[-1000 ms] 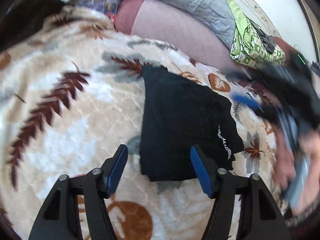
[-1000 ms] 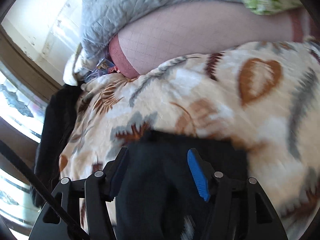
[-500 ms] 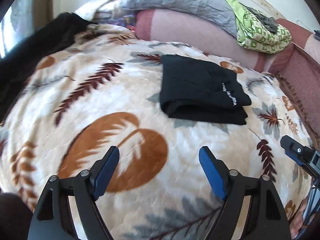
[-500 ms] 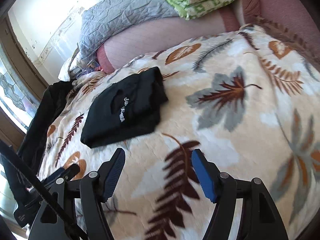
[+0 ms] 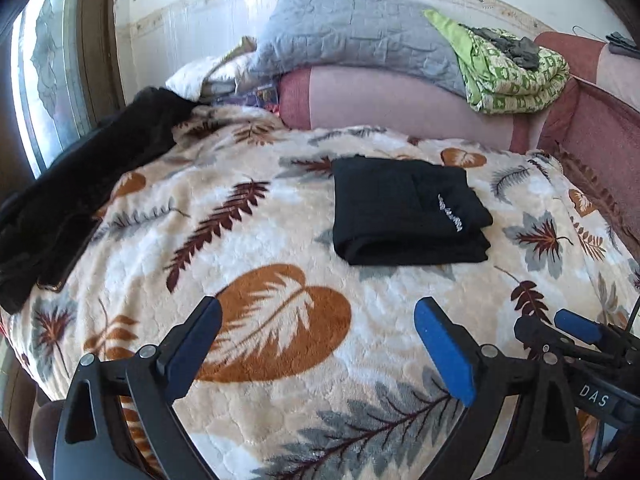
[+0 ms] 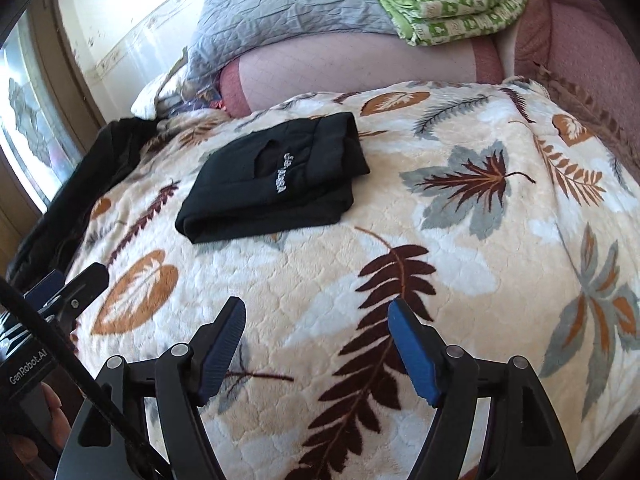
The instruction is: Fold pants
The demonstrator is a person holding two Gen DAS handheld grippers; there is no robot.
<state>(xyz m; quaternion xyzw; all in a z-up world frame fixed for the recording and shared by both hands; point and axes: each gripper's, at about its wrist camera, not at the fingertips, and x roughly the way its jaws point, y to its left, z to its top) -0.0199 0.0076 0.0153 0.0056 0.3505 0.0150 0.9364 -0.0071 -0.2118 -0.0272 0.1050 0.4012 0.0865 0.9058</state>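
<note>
The black pants (image 5: 404,212) lie folded into a flat rectangular stack with white lettering on top, on the leaf-patterned blanket (image 5: 280,320); they also show in the right wrist view (image 6: 276,180). My left gripper (image 5: 316,344) is open and empty, held back over the blanket's near part, well short of the pants. My right gripper (image 6: 316,344) is open and empty too, likewise pulled back from the pants. The right gripper's fingers (image 5: 576,330) show at the lower right of the left wrist view.
A dark garment (image 5: 80,200) lies along the bed's left edge by the window. At the back are a grey quilted pillow (image 5: 352,36), a pink bolster (image 5: 400,100) and a folded green patterned blanket (image 5: 512,76). A pink sofa side (image 5: 592,128) bounds the right.
Both grippers pulled back and up from the folded pants towards the bed's near edge. A second ago they were right at the stack; now the pants lie alone.
</note>
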